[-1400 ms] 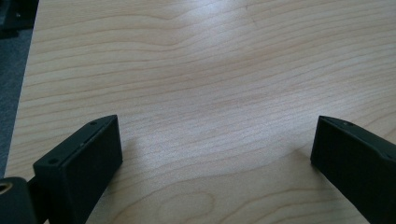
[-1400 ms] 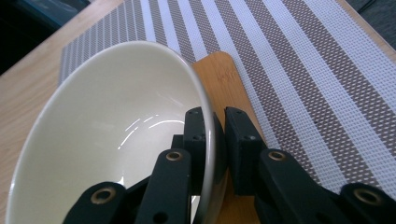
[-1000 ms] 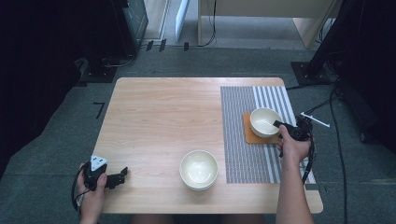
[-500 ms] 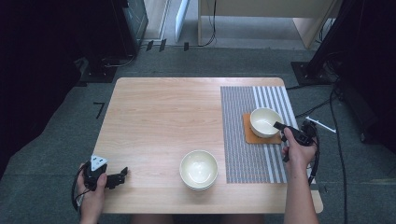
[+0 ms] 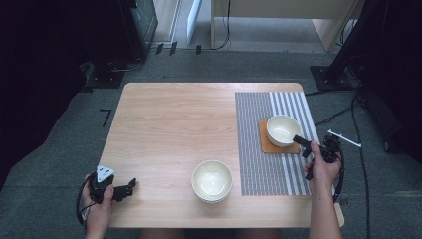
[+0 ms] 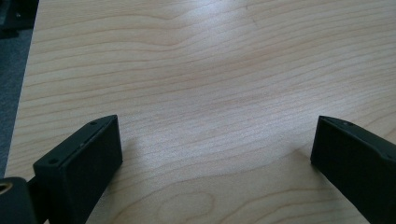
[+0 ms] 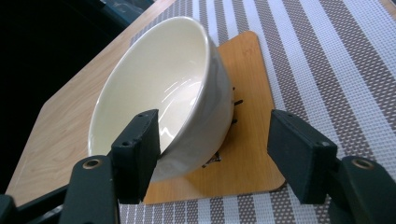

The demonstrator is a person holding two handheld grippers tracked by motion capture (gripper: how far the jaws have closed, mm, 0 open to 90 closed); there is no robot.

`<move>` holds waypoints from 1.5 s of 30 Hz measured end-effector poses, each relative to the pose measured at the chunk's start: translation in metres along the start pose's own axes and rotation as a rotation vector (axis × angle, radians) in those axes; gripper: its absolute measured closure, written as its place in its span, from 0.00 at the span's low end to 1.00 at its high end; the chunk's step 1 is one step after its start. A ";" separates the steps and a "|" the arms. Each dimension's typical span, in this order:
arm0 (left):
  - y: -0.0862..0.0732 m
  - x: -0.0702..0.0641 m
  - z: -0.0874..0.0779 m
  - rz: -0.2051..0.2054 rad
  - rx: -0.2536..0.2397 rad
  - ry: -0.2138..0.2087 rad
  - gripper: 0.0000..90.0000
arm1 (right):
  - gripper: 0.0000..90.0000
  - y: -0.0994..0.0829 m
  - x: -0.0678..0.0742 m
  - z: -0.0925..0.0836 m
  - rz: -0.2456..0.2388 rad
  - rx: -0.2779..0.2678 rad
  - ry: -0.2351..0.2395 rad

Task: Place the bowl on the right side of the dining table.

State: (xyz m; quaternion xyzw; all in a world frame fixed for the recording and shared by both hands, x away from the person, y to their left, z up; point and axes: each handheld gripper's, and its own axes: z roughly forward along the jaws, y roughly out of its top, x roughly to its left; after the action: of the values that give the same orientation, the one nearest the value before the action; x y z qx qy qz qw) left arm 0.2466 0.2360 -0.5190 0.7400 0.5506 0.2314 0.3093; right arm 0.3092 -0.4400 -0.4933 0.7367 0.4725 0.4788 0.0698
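While the left gripper lies low at the near left corner of the wooden table, the right gripper is at the far right side, over the striped mat. In the high view the left hand holds its gripper near the table's front edge, and the jaws point toward the middle of the table. In the left gripper view the two black jaws stand wide apart, with bare wood between them, so this gripper is open and holds nothing.

The right hand holds its gripper just beside a cream bowl. This bowl sits on a small orange-brown board, and the board lies on the striped mat. In the right gripper view the jaws are also spread apart. One jaw is in front of the inside of the bowl, at its near rim, and the other jaw is outside, over the board, with a clear gap between it and the bowl's wall. So the rim is between the jaws, but they are not closed on it. Whether the inner jaw touches the bowl I cannot tell.

A second bowl, also cream, stands on the bare wood near the front edge, just left of the mat and well apart from both grippers.
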 end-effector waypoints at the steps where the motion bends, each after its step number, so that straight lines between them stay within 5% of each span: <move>1: 0.000 0.000 0.000 0.000 0.000 0.000 0.02 | 0.39 -0.001 0.000 -0.001 -0.009 -0.006 0.002; 6: 0.000 0.000 0.000 0.000 0.000 0.000 0.02 | 0.36 -0.006 0.001 -0.008 -0.062 -0.023 0.022; 19: 0.000 0.000 0.000 0.000 0.000 0.000 0.02 | 0.38 -0.024 -0.002 -0.018 -0.195 -0.026 -0.022; 45: 0.000 0.000 0.000 0.001 0.000 0.000 0.02 | 0.24 -0.058 -0.009 -0.031 -0.348 0.035 -0.127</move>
State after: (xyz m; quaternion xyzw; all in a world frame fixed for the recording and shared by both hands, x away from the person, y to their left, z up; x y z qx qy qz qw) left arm 0.2466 0.2360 -0.5190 0.7403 0.5504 0.2314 0.3090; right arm 0.2475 -0.4262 -0.5147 0.6738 0.5956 0.4037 0.1683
